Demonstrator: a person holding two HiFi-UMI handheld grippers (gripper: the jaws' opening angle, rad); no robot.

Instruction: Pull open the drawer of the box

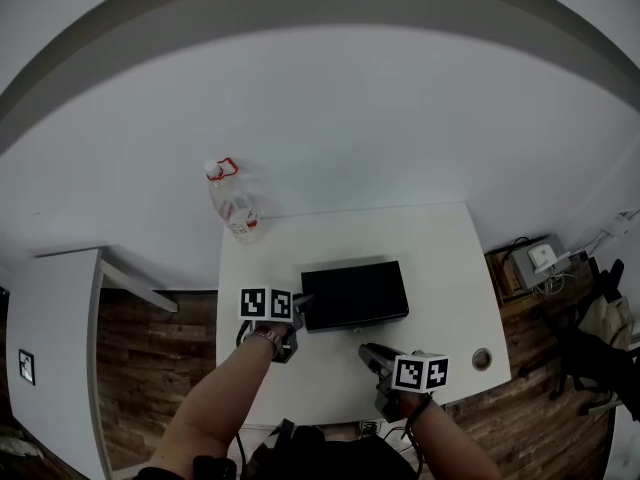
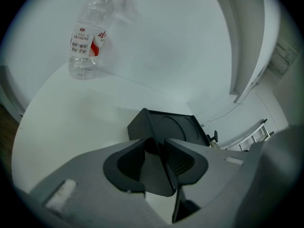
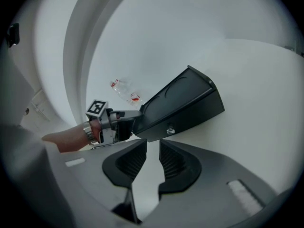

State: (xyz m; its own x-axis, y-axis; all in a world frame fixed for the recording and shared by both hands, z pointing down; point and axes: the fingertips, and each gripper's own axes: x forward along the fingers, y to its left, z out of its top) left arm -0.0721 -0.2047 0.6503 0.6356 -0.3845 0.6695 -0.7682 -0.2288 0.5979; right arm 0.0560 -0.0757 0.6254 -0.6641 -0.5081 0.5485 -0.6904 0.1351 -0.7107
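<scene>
- White table (image 1: 440, 258), plain pale wall behind: black box (image 1: 355, 296) sits mid-table. Its long axis runs L–R across the person's front, w/ the front face and its small silver knob (image 3: 170, 129) turned toward the near edge.
- Left gripper (image 2: 159, 148) at the box's L end: jaws spread wide, near-L corner of the box standing in the gap. Can't tell whether the pads press on it; reads as poised to steady, not yet clamped.
- Right gripper (image 3: 153, 158) short of the front face, apart from it: jaws abt half open, only bare tabletop btwn them.
- Key relation: knob lies just ahead of the R jaws and a touch to their right. R hand is the nearer one to it; the pull would likely run back toward the person, square to the box's long axis.
- Writing: clear bottle (image 2: 85, 46) at the far-L table corner carries a red-and-white label, print too small to read. Black-and-white square markers on both grippers' cubes; no brand visible on the box.
</scene>
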